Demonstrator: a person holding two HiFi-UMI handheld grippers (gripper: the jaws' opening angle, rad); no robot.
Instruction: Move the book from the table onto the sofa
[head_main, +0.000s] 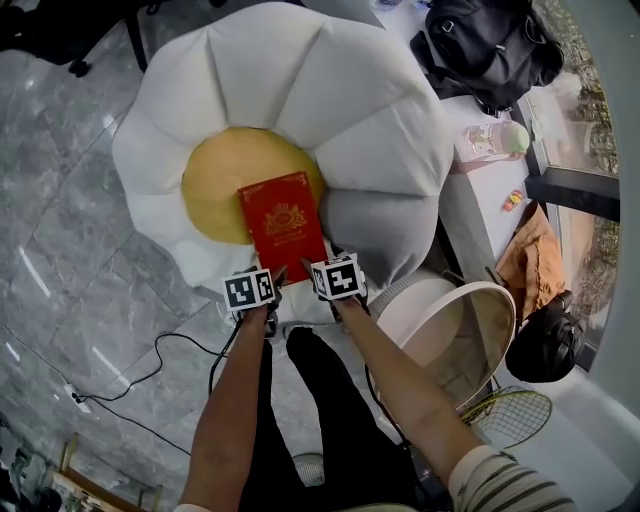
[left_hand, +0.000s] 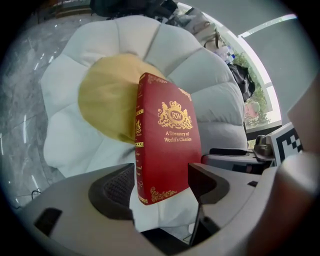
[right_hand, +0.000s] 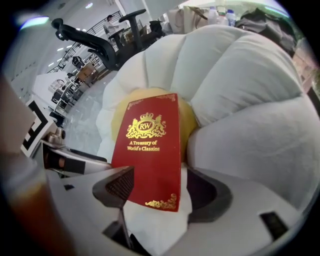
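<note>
"Now that it lies on the sofa (head_main: 300, 70), which way does the book (head_main: 284, 225) run?"

"Flat, cover up. Its long axis goes from the sofa's front petal onto its yellow centre (head_main: 215, 190), with the top of the cover away from the front."

"And the tongs?"

"The left gripper (left_hand: 161, 184) is at the sofa's front, released, and the book's near short edge shows between its jaws. The right gripper (right_hand: 162, 189) is the same, spread wide."

"Containers? Room?"

"There's a round tub (head_main: 450, 340) right of the sofa, contents unclear. Bare yellow cushion lies left of the book."
</note>
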